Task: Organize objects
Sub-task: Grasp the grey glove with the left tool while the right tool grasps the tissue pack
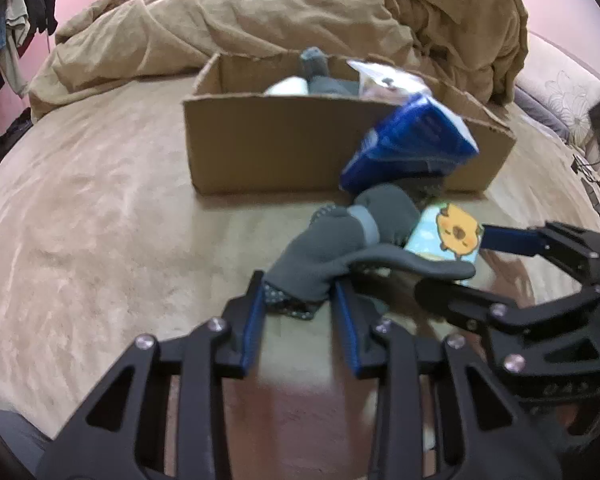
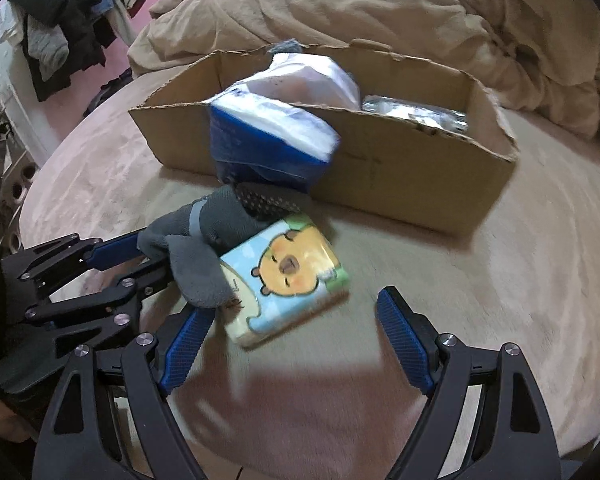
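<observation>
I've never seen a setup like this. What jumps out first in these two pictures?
Probably the bright tissue pack with a cartoon bear, lying on the bed between the open fingers of the right gripper. Beside it, the left gripper is closed on a grey sock. Behind them a blue tissue pack leans against an open cardboard box with things already inside.

I look across a bed covered in a beige sheet [image 1: 100, 184], a rumpled tan duvet [image 1: 284, 12] heaped at its far end. Pink walls [image 1: 76, 4] glow behind; dark clothes [image 2: 64, 28] hang at left.
</observation>
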